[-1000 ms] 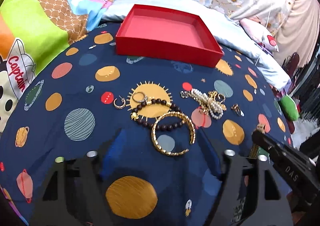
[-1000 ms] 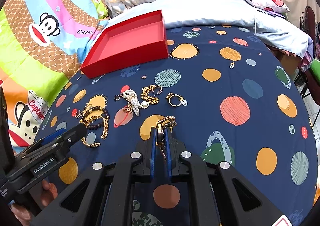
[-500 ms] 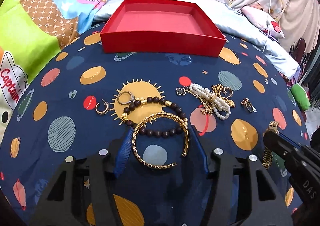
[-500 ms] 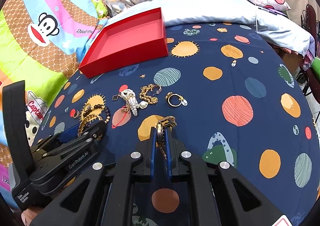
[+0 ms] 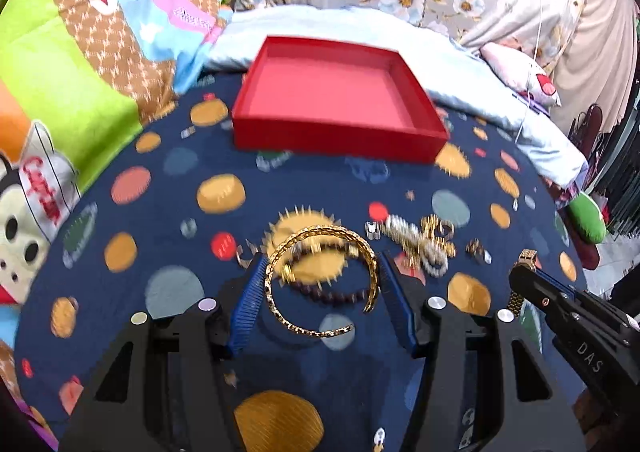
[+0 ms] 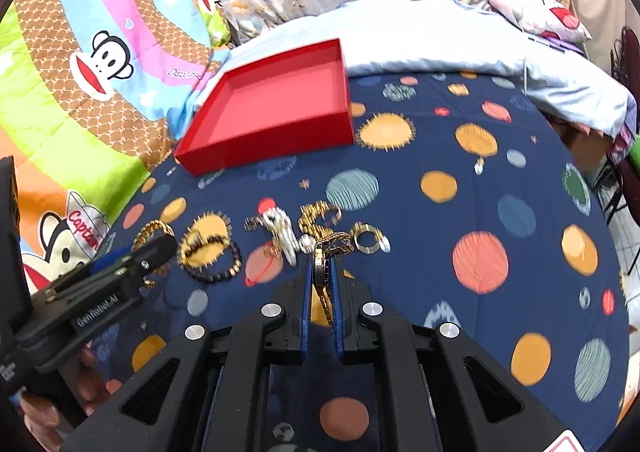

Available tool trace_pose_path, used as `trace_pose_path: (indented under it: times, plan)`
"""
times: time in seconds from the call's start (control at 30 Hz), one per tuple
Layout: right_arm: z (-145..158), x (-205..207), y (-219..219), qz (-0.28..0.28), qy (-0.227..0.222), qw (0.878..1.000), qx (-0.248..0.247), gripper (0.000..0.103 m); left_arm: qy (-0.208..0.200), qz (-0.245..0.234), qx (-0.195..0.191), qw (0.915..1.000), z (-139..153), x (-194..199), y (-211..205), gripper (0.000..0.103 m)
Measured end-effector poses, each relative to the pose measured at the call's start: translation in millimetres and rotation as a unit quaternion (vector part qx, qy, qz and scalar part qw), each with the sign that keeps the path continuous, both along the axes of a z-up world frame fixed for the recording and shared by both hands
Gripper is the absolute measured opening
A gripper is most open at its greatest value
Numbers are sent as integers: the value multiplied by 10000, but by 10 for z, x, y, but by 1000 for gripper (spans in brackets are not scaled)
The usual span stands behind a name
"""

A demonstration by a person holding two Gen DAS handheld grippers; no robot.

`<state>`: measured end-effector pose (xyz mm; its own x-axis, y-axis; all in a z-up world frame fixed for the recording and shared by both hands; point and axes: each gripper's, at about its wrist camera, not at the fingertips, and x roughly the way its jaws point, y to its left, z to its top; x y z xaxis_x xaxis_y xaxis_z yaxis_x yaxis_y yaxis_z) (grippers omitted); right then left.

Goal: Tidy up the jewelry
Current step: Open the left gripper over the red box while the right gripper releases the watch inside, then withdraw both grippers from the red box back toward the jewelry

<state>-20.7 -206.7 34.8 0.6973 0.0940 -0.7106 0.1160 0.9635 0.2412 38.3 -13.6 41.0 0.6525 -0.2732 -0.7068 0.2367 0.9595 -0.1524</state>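
From the left wrist, the left tongs [image 5: 322, 272] grip a gold bangle [image 5: 320, 280] between their blue pads, above a dark bead bracelet [image 5: 332, 294] on the planet-print bedspread [image 5: 168, 211]. The red tray [image 5: 340, 139] sits beyond.

From the right wrist, the right tongs [image 6: 322, 272] are clamped on a gold watch [image 6: 322, 284]; pearls [image 6: 282, 236] lie just ahead.

Ahead of the left gripper [image 5: 322, 284], the bedspread [image 5: 168, 187] lies bare up to the red tray [image 5: 340, 139]. To its right, the pearl and chain pile [image 5: 420, 244] and the right gripper [image 5: 532, 284] block the way. Right of the right gripper, the cloth is open.
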Motion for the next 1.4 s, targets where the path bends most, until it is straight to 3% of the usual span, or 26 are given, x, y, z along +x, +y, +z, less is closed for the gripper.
trace_pose_path:
  times: [0.2,0.57,0.83,1.27,1.37,1.4]
  plan:
    - [231,316,-62,137,-230,9996,118,8,-281,-34,25,9996,252,306,34,54]
    - [547,1468,-38,547,-532,9971,-54,8,-576,-58,30,9983,485,1363,-33,54]
    - [241,2188,-39,629,-154,9979,16,8,-575,-101,198,9981,297,1964,-208,54]
    - [-21,2514,20,652,-45,9977,-201,8,-277,-158,388,9987,-106,2280,-380,55]
    - [-9,2503,0,602,-78,9980,-192,16,-246,-101,335,9991,-140,2287,-362,57]
    - [7,2475,-16,569,-112,9982,-163,24,-266,-45,322,9991,-132,2284,-345,67]
